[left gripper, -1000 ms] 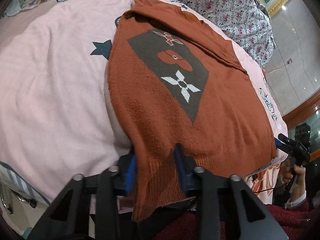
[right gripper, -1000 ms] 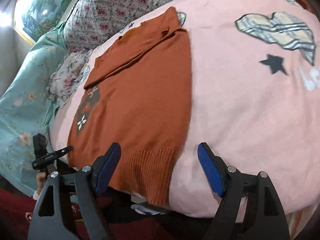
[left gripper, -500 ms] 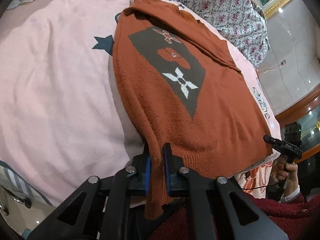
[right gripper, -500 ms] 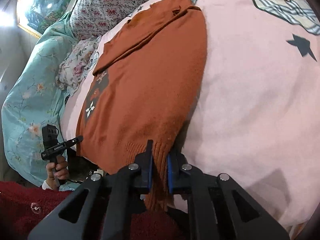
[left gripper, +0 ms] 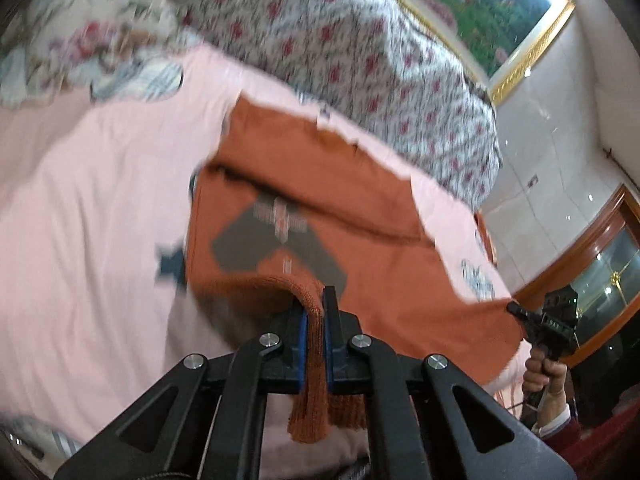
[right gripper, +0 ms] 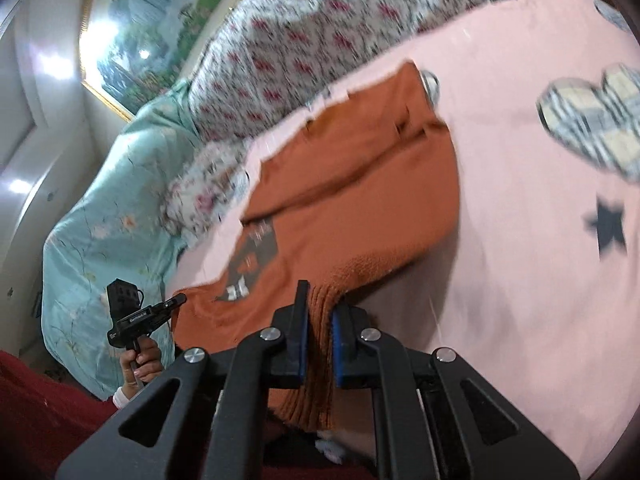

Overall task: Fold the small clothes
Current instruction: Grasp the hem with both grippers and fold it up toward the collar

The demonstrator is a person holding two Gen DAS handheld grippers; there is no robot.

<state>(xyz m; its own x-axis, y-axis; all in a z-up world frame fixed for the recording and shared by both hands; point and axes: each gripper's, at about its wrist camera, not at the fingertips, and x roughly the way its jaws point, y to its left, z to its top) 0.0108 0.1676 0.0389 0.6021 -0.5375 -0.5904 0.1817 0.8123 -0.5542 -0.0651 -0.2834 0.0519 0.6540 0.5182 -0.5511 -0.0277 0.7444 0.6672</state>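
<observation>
Rust-orange knitted sweater with grey patterned panel (left gripper: 360,240) lies on the pink printed bedspread (left gripper: 100,220); left gripper (left gripper: 315,344) and right gripper (right gripper: 319,340), jaws closed, each pinch its raised ribbed hem.

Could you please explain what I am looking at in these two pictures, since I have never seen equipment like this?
There is no robot here: a person holds one handheld two-finger tool in each hand, and each carries a fisheye camera looking forward along its fingers. One picture comes from the left tool, the other from the right tool; each also shows the other hand at its edge. On the pink bedsheet lies an orange knitted sweater with a dark patterned patch. Both tools are shut on its ribbed hem and hold it lifted above the sheet, apparently to fold it toward the collar. Behind are a floral quilt and a framed picture. Both views are blurred.
</observation>
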